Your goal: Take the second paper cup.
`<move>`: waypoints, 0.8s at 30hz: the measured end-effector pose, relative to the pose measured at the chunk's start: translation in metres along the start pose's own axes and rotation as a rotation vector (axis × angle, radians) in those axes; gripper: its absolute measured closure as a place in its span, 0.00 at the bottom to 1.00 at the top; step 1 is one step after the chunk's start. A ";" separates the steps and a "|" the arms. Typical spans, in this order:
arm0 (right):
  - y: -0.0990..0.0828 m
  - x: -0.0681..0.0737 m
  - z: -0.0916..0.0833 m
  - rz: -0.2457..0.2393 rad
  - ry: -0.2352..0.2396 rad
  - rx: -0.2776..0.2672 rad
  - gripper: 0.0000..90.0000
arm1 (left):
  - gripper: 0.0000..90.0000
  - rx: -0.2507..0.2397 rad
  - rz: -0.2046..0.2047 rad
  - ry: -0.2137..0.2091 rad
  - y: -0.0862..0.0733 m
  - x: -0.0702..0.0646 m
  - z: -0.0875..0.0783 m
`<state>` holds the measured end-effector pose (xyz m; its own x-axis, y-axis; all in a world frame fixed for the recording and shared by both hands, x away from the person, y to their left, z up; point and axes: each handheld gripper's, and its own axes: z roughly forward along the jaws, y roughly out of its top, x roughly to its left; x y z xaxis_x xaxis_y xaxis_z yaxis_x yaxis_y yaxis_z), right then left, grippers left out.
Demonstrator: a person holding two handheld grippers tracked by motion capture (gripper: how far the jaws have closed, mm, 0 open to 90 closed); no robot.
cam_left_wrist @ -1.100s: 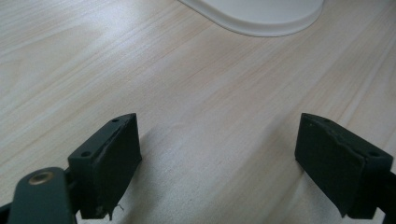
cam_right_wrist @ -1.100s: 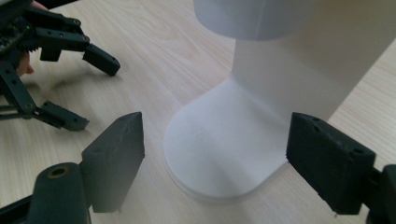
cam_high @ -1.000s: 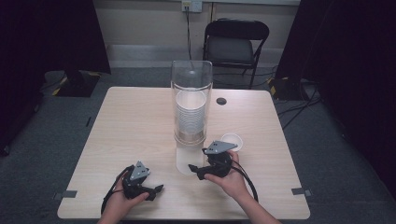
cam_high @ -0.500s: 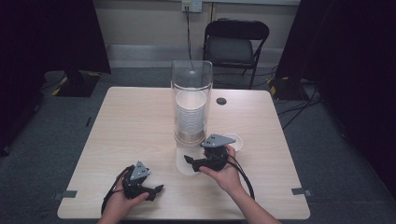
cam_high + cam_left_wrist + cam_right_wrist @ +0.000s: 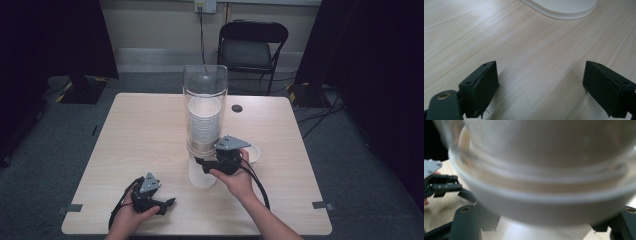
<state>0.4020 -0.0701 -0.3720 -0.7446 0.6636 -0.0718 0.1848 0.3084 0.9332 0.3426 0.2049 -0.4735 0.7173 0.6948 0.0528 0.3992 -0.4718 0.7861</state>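
Step in hand (my reading): pull the bottom cup out of the dispenser, which stands mid-desk with the cup stack inside its clear tube.

Right claw is at the tube's mouth, at 6 o'clock from the stack and above the white base. Its jaws have just been closing and flank the lowest cup in the right gripper view. The cup's blurred rim hides the pads, so I cannot tell whether they press yet.

To do it well:
- Grip the cup wall below the rim, lightly enough not to crush the paper.
- Draw straight down along the tube axis so only one cup comes free.
- Then clear toward 4 o'clock, where a loose cup already sits on the desk.

Pose:
- Right hand comes in from 5 o'clock, wrist raised, claw roughly level and pointing toward 9 o'clock.
- Left claw rests low on the desk at 7 o'clock from the dispenser. Its jaws have just been opening a little to a narrow gap with nothing between them.
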 end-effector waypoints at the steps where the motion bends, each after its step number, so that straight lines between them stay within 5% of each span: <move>1: 0.001 0.001 0.001 -0.006 -0.013 -0.001 0.34 | 0.14 0.001 0.000 0.000 0.000 0.000 0.000; 13: -0.008 0.000 0.002 -0.039 -0.013 -0.072 0.38 | 0.14 0.001 0.000 0.000 0.000 0.000 0.000; 24: -0.011 0.000 0.003 -0.037 -0.003 -0.074 0.39 | 0.14 -0.002 -0.004 0.008 0.000 -0.001 0.000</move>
<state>0.4018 -0.0718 -0.3830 -0.7482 0.6547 -0.1078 0.1094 0.2819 0.9532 0.3418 0.2044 -0.4737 0.7111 0.7010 0.0546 0.4009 -0.4679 0.7876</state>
